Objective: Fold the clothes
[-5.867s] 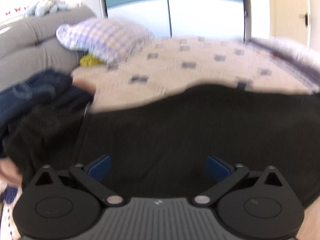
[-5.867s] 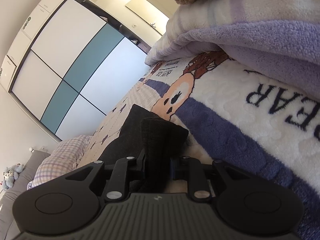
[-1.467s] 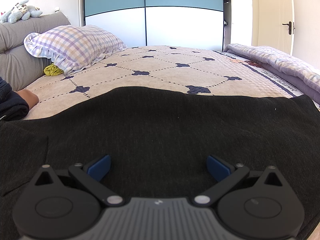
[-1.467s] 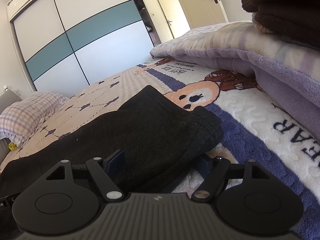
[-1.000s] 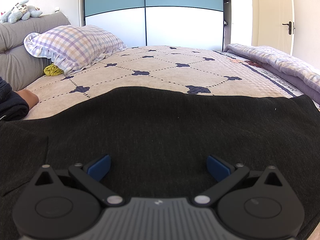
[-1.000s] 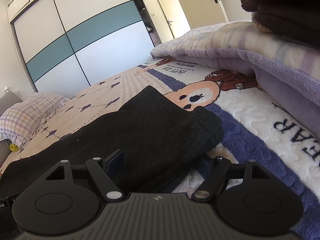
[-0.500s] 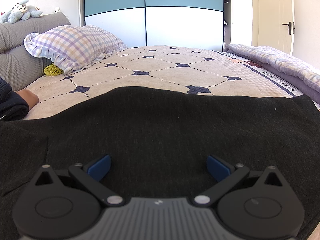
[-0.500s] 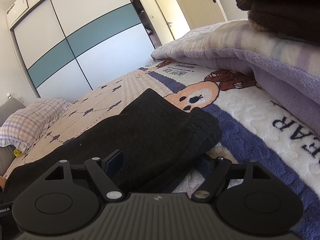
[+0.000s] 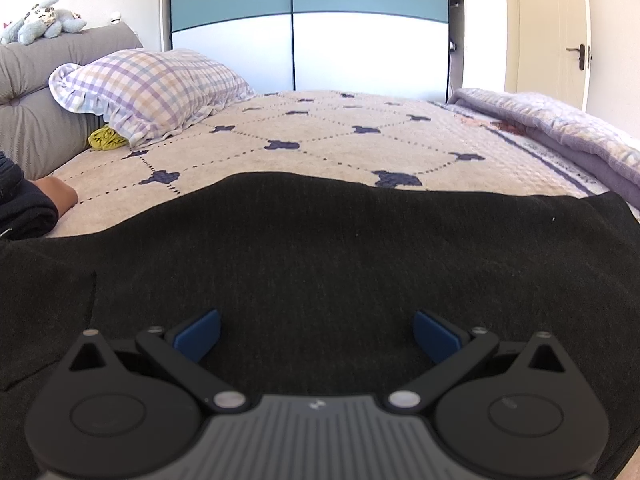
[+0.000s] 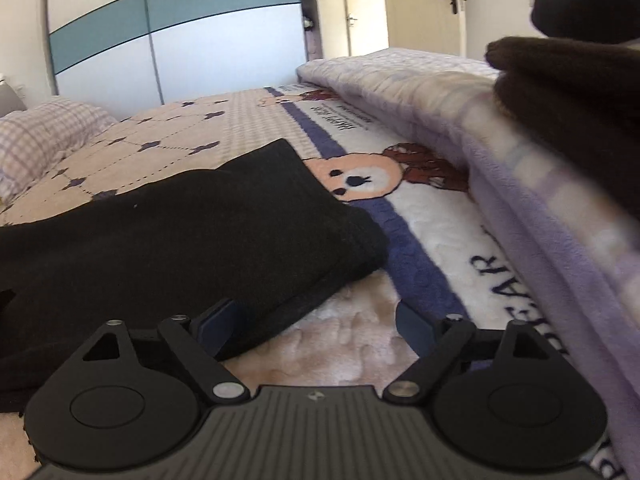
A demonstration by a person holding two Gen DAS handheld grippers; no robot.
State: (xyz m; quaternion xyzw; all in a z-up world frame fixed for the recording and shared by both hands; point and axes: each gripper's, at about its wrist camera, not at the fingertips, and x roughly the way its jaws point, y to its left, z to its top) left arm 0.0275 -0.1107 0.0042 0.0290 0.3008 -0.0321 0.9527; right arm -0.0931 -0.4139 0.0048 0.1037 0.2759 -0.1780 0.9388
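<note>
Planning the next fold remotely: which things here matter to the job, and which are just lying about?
Job:
black garment, spread flat on the bed
left claw, open
right claw, open
folded dark clothes

Lying about:
checked pillow
lilac blanket
stuffed toy

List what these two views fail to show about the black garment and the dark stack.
- Black garment: in the left wrist view its near edge is hidden under the open left gripper, its sides cut by the frame.
- Dark folded stack: in the right wrist view it is blurred and cut off, garment type unreadable.
</note>
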